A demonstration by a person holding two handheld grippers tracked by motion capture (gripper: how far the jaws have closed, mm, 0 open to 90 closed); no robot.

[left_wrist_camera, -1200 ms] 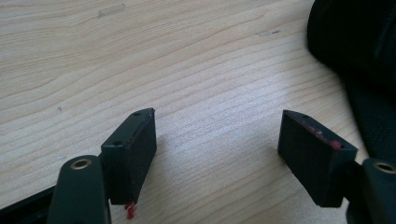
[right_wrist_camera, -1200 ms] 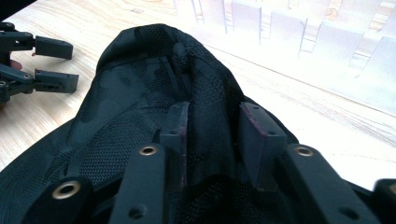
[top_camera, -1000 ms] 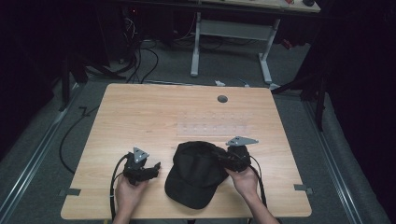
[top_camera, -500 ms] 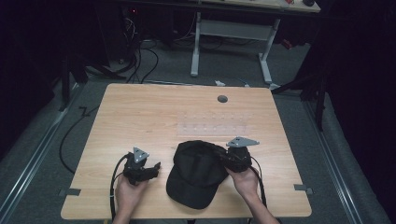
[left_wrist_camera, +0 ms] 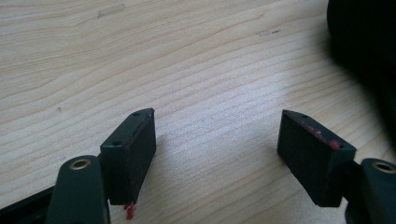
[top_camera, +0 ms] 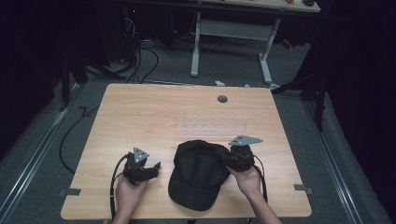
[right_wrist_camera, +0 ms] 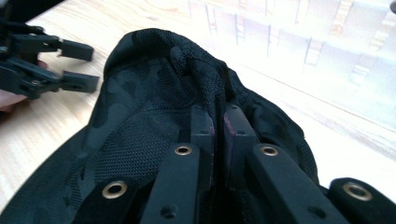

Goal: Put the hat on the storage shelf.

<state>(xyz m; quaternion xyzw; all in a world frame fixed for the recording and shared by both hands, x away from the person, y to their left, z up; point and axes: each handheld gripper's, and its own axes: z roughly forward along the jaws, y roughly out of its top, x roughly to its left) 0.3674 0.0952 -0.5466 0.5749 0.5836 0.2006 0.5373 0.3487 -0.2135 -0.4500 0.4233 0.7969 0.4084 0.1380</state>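
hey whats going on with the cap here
A person at a wooden table works on a black cap with a gripper in each hand. The right gripper has just closed its jaws and now pinches a fold of the cap's fabric at the crown. The left gripper rests low over the bare table beside the cap, jaws open, with nothing between them. The cap lies flat near the person's edge of the table.

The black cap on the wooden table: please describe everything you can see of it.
The black fabric baseball cap has a faint camouflage pattern and mesh-like weave. It lies near the wooden table's front edge, brim toward the person. The right gripper pinches a fold of its crown, shut on it; the left gripper rests apart, open.
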